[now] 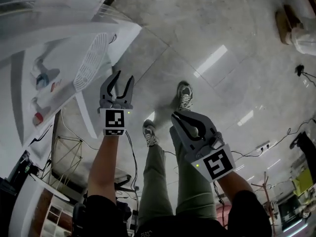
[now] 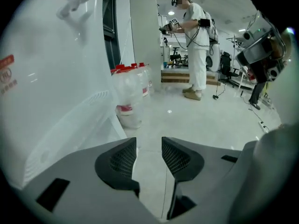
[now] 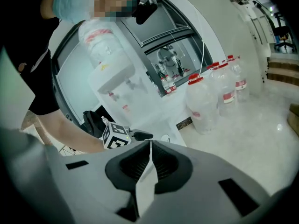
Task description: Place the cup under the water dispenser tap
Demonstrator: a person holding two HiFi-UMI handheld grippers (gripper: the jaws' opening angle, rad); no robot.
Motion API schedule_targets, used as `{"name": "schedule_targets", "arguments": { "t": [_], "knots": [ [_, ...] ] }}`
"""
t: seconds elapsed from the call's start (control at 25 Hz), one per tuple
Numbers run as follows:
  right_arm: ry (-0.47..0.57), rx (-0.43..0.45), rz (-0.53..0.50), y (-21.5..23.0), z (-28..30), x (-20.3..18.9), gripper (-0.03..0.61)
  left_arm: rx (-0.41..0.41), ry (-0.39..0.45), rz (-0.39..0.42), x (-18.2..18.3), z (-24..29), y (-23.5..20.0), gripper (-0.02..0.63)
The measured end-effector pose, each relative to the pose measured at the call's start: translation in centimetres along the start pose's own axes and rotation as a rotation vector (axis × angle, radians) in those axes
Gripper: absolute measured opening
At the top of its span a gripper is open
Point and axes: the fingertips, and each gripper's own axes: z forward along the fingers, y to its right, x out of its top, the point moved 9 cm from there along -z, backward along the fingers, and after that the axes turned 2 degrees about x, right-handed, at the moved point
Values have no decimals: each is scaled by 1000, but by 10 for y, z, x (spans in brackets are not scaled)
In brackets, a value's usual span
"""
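Over shiny grey floor (image 1: 232, 28) my left gripper (image 1: 124, 80) is wide, my right gripper (image 1: 176, 118) closed, neither holding a cup yet.

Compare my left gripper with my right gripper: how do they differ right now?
The left gripper has its jaws apart, while the right gripper has its jaws together. In the head view the left gripper is beside the drip grille of the water dispenser. The right gripper hangs over the bare floor near the person's shoe. Shared: both are grey and hold nothing.
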Motion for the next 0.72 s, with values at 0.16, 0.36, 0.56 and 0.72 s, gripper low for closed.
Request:
{"name": "schedule_targets", "arguments": {
  "t": [0.16,0.36,0.56,0.72],
  "knots": [
    [-42,-2,3,26,16,-22,44,44,-70,7,-34,39,-17,164],
    [-93,-9,12,57,32,-41,46,102,-144,52,-58,86,-39,164],
    [-115,-18,9,87,49,-49,46,123,-214,72,-74,132,-60,170],
    [-137,-19,4,110,58,-57,44,141,-276,99,-86,157,-76,176]
  ]
}}
